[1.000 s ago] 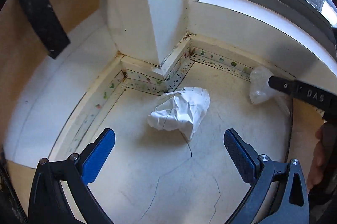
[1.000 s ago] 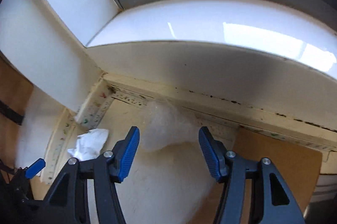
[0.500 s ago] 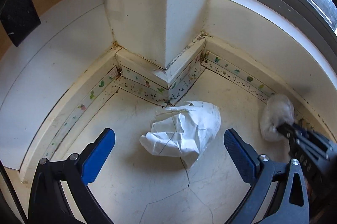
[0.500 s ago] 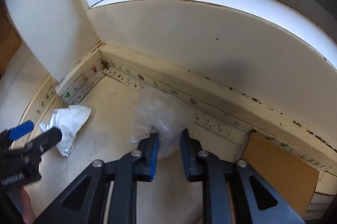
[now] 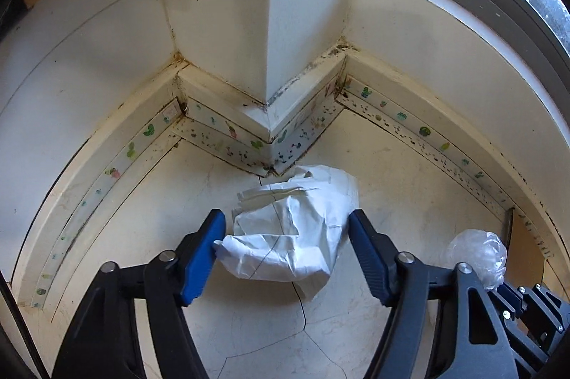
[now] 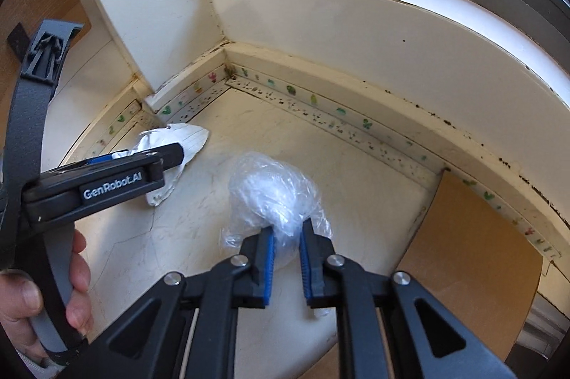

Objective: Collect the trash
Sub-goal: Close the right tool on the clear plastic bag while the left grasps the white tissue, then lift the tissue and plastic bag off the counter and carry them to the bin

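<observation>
My left tool point(image 5: 285, 243) is closing around the crumpled white paper point(image 5: 292, 229), which lies on the floor point(image 5: 392, 172) by the wall corner at 12 o'clock. Its left pad touches the paper. My right tool point(image 6: 286, 247) pinches the clear plastic wrap point(image 6: 274, 193), at 3 o'clock from the paper.
</observation>
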{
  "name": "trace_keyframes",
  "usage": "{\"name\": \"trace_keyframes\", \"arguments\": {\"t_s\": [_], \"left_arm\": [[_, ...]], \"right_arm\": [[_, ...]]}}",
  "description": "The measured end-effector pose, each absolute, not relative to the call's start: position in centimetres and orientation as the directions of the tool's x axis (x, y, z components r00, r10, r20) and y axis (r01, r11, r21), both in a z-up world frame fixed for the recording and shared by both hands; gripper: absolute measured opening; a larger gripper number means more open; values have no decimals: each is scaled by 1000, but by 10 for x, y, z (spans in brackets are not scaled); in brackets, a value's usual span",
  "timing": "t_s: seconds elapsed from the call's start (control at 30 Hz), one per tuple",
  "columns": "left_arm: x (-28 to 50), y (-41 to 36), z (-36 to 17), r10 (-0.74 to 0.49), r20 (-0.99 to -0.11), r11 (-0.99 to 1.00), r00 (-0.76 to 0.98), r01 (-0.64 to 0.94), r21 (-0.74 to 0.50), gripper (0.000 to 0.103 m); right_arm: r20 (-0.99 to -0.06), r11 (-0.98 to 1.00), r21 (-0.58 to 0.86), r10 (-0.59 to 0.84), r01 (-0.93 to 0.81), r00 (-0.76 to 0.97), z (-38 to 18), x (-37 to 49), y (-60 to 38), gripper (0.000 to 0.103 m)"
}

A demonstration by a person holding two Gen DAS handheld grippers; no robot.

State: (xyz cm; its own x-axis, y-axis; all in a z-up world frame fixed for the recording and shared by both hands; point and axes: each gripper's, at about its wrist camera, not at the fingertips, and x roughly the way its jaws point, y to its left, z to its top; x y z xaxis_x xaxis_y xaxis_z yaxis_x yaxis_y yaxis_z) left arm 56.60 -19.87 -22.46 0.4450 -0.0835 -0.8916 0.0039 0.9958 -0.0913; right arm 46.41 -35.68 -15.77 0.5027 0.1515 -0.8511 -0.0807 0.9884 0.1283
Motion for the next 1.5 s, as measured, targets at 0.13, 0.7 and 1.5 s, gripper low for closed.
{"name": "trace_keyframes", "arguments": {"t_s": [0.13, 0.7, 1.5], "left_arm": [[555, -204, -220, -63, -884, 998, 463, 50, -45, 57], [443, -167, -131, -94, -870, 996, 484, 54, -77, 50], [67, -17, -5, -126, -829, 992, 544, 46, -121, 50]], "right_arm": [[-848, 985, 157, 175, -78, 500, -153, 454, -357, 12], [-792, 969, 194, 248, -156, 558, -79, 350, -325, 12], [-750, 928, 86, 300, -363, 589, -4, 30, -177, 12]]}}
